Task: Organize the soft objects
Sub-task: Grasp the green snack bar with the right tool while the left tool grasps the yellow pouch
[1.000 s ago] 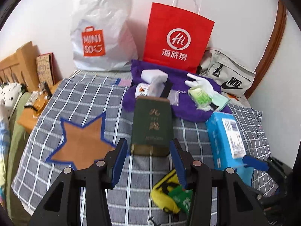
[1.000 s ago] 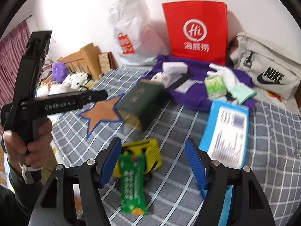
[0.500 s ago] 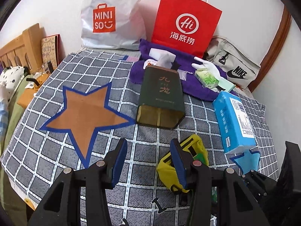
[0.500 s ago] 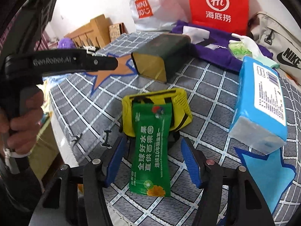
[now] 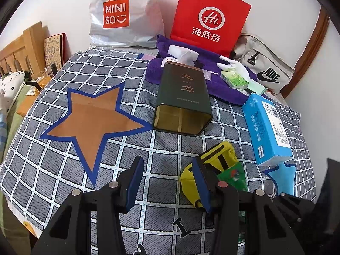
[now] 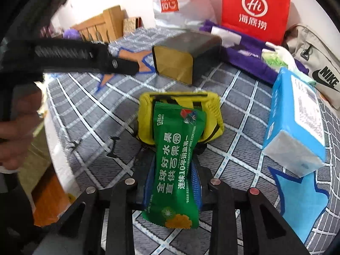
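Observation:
A green wet-wipe packet [image 6: 176,161] lies across a yellow pouch [image 6: 212,108] on the grey checked cloth [image 6: 89,114]. My right gripper [image 6: 173,182] is shut on the packet's lower half, which is pinched between the blue pads. In the left wrist view the yellow pouch [image 5: 218,155] and the green packet [image 5: 232,175] lie just right of my left gripper [image 5: 167,182], which is open and empty above the cloth. A blue tissue pack [image 6: 297,125] lies at the right, partly on a light blue star [image 6: 301,201].
A dark green tin [image 5: 182,97] lies on its side mid-cloth, open end toward me. An orange star [image 5: 93,116] is at the left. A purple towel [image 5: 212,78] with small items, a red bag [image 5: 208,14], a white Miniso bag [image 5: 123,14] and a Nike pouch [image 5: 265,68] line the back wall.
My right gripper moved forward onto the green packet and closed on it. My left gripper drew back and shifted left, still open.

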Available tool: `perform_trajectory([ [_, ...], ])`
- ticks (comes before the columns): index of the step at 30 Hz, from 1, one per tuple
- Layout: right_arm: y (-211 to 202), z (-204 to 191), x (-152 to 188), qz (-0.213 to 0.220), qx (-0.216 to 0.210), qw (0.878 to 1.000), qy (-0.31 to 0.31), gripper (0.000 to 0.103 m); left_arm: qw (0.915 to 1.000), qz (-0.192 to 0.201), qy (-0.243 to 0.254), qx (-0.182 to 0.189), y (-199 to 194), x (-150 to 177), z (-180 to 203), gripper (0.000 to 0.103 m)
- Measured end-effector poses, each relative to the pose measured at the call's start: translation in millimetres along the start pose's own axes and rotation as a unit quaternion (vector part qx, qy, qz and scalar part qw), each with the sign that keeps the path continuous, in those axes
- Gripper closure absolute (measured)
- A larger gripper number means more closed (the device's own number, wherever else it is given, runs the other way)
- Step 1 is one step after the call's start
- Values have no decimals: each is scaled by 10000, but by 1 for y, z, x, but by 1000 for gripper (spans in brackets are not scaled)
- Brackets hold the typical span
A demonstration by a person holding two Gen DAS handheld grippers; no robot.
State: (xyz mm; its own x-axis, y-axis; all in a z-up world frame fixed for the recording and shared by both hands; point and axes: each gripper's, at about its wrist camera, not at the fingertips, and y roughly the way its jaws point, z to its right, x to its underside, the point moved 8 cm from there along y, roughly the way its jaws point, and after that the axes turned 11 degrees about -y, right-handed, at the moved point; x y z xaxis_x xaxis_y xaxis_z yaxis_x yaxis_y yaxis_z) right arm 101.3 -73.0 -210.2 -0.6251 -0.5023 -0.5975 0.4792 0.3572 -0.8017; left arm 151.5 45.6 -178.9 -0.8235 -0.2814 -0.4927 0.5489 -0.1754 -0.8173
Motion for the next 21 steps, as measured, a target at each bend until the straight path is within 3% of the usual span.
perform_trajectory([
  [6, -18, 10, 5, 144, 96, 9998, 95, 72, 9999, -92, 49, 60, 0, 7, 5, 58],
  [12, -36, 44, 33, 59, 492, 9977, 457, 72, 9994, -262, 203, 114, 7, 20, 20, 52],
  [21, -41, 76, 72, -107, 775, 9929, 891, 72, 9972, -658, 346, 84, 29, 44, 34, 52],
])
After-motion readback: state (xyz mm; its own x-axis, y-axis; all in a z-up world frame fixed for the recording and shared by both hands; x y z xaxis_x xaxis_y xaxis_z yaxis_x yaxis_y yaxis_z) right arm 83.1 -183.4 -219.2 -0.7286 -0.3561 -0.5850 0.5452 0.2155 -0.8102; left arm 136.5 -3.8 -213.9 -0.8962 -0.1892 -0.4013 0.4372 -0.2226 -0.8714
